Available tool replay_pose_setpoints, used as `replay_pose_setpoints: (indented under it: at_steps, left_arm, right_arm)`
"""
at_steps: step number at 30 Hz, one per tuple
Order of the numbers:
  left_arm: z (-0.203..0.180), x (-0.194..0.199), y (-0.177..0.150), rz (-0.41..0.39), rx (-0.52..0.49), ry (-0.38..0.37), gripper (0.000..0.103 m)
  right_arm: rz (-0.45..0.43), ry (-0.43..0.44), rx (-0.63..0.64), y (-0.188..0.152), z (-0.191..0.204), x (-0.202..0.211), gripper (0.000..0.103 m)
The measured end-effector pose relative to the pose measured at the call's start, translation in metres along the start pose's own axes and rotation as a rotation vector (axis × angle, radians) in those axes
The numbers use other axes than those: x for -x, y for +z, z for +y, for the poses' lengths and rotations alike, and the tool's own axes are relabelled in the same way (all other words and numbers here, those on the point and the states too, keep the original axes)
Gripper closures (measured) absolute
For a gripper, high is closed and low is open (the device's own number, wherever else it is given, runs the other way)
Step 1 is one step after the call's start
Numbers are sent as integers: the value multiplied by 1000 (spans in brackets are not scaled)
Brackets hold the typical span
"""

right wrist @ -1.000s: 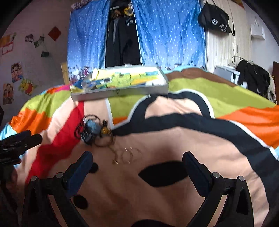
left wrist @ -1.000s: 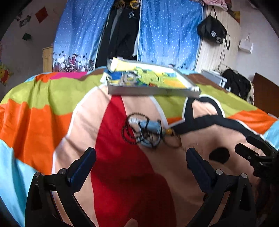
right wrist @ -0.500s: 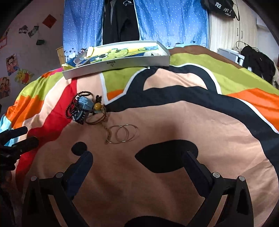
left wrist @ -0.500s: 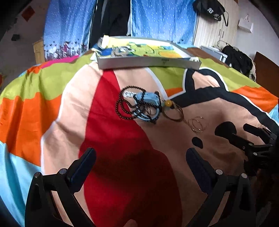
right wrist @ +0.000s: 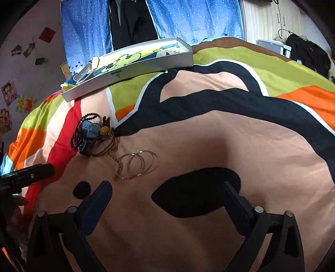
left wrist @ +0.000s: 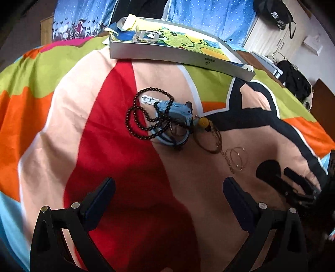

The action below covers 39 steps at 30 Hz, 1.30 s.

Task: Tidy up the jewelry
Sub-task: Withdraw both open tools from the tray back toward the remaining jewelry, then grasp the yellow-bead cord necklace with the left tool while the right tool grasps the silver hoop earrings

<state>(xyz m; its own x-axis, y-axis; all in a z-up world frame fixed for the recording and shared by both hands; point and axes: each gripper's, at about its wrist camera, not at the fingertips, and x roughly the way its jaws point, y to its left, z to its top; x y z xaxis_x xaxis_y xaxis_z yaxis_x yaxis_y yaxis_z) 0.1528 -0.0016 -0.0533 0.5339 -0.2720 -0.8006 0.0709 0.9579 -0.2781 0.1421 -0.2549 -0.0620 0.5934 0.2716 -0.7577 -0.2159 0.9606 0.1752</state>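
Bright patchwork bedspread fills both views. Left gripper and right gripper hover over it, jaws wide apart, empty. Ahead: thin gold hoop bangles, tangled black bead necklace on blue trinket. Beyond, shallow grey cardboard box.

A bed is covered by a loud cartoon-print blanket in red, orange, green and black. Blue dotted curtains are hung behind it, with dark clothes in the gap. Posters are stuck on the left wall; a black bag is hung on the pale wardrobe.
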Motion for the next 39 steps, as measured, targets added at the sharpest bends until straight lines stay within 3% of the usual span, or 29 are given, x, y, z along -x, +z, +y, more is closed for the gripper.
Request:
replay_pose_setpoints:
  at_steps: [4,7,9,10,17,24,27,29,39]
  left_arm:
    - [-2,-9,11,20,45,-48,5]
    - [-2,-20,20,58,96,-103,25]
    - [-2,-29,26,102,133,-135,48]
    - [-1,-35,29,124,159,-148,49]
    - [4,-52,45,155,255,-178,52]
    - [12,-68,46,179,316,-144,84]
    - [11,-65,47,169,294,-141,98]
    - [8,-62,47,160,273,-130,101]
    - [-15,-34,38,103,147,-106,103]
  right_arm:
    - [13,38,-7,7,-1,-11,34]
    - [30,72,-21,13,-4,-22,46]
    - [40,97,-31,17,-6,-30,55]
    - [44,104,-36,18,-6,-32,60]
    - [102,156,-54,21,-8,-55,73]
    - [126,197,-79,21,-13,-65,93]
    - [118,203,-71,20,-10,-64,98]
    - [102,201,-56,20,-8,-61,99]
    - [-29,142,7,29,3,-32,100]
